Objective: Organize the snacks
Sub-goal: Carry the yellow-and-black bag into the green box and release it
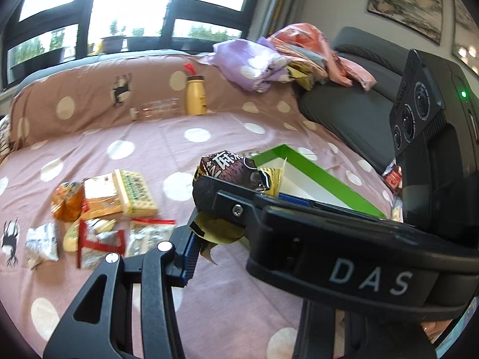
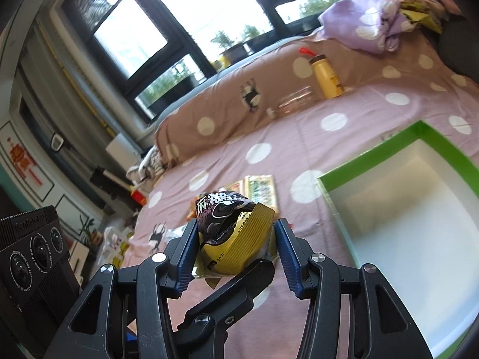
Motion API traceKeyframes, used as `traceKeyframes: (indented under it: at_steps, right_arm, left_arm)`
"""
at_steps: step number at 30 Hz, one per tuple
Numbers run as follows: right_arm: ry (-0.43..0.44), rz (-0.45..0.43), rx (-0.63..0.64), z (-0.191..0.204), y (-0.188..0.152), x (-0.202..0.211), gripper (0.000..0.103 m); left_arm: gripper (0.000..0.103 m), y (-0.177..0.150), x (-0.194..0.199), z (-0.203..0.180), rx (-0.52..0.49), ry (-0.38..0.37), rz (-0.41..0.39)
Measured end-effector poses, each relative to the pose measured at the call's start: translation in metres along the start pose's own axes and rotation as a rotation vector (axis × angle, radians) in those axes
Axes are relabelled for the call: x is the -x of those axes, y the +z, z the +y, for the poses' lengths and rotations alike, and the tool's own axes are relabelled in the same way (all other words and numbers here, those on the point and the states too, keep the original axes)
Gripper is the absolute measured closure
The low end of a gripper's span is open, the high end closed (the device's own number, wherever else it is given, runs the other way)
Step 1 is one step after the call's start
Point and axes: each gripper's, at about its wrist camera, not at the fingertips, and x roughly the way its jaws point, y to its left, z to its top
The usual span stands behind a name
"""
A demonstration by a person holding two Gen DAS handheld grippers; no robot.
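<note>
A black-and-gold snack packet [image 2: 233, 233] sits between the blue pads of my right gripper [image 2: 236, 248], which is shut on it and holds it above the bed, left of the green box [image 2: 368, 155]. The box is open with a white inside. In the left wrist view the same packet [image 1: 230, 173] is in front, with the right gripper's black body [image 1: 329, 239] crossing over it. One blue pad of my left gripper [image 1: 188, 254] touches the packet's lower edge; its other finger is hidden. Several loose snacks [image 1: 98, 209] lie on the bed to the left.
The pink dotted bedsheet [image 1: 149, 155] covers the bed. A yellow bottle [image 1: 195, 95] and a clear bottle [image 1: 155, 110] lie against the brown pillow [image 1: 89, 95]. Crumpled clothes [image 1: 269, 56] sit at the back right beside a dark sofa [image 1: 359, 113].
</note>
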Motion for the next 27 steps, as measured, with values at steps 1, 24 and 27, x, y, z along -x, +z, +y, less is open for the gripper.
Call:
traceKeyframes:
  at_steps: [1, 24, 27]
  right_arm:
    - [-0.007, -0.005, -0.009, -0.003, 0.000, 0.002, 0.050]
    - [-0.176, -0.006, -0.313, -0.103, 0.001, 0.012, 0.050]
    - [-0.190, 0.004, -0.342, -0.112, -0.001, 0.011, 0.050]
  left_arm:
    - [0.059, 0.002, -0.004, -0.002, -0.009, -0.011, 0.008]
    - [0.059, 0.008, -0.096, -0.054, -0.123, -0.196, 0.257]
    - [0.059, 0.007, -0.105, -0.057, -0.126, -0.211, 0.285]
